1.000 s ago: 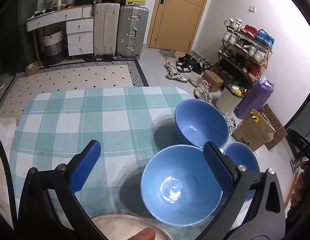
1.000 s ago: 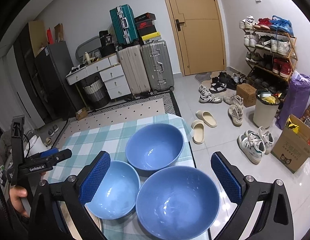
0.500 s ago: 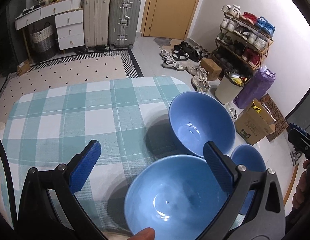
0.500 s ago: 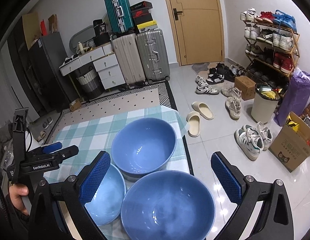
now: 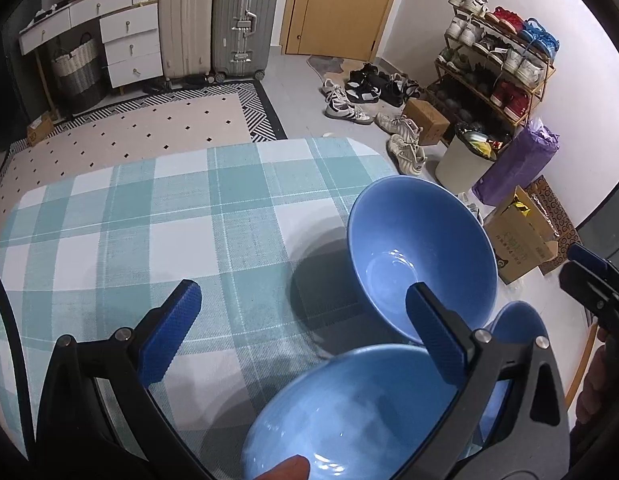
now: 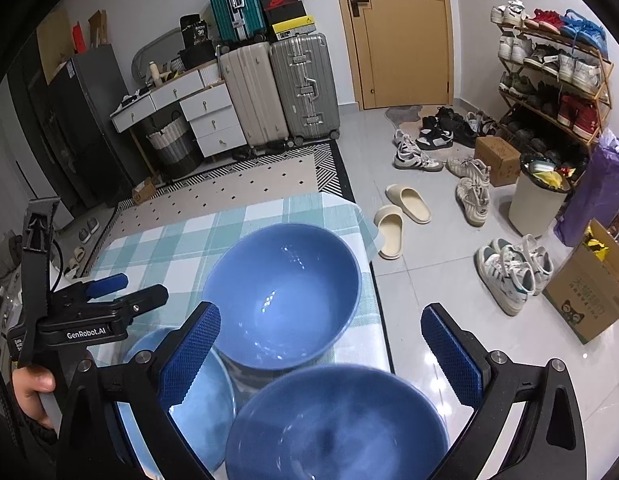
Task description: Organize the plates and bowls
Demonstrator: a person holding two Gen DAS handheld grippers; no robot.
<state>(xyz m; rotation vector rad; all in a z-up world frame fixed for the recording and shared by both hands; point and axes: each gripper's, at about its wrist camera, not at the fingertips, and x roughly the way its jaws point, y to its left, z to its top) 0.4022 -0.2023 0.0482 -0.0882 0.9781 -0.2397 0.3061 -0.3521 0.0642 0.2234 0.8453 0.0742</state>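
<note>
Three blue bowls stand on the checked tablecloth [image 5: 157, 216]. In the left wrist view, a large bowl [image 5: 421, 256] stands at the right, a second bowl [image 5: 349, 416] lies low under my open left gripper [image 5: 305, 328], and a third [image 5: 517, 320] peeks out behind the right finger. In the right wrist view, my open right gripper [image 6: 321, 352] hovers above a near bowl [image 6: 333, 424], with the far bowl [image 6: 285, 292] ahead and a smaller one [image 6: 197, 408] at the left. The left gripper [image 6: 109, 296] shows there too. Both grippers are empty.
The table's right edge [image 6: 373, 264] drops to a tiled floor with slippers [image 6: 401, 212] and shoes. A bin [image 5: 465, 160], a cardboard box [image 5: 517, 236] and a shoe rack [image 5: 497, 60] stand at the right. Suitcases [image 6: 277, 88] and drawers line the far wall.
Both grippers have moved forward and lower over the bowls, so the bowls appear larger and nearer. The cream plate at the bottom of the left wrist view has left the frame.
</note>
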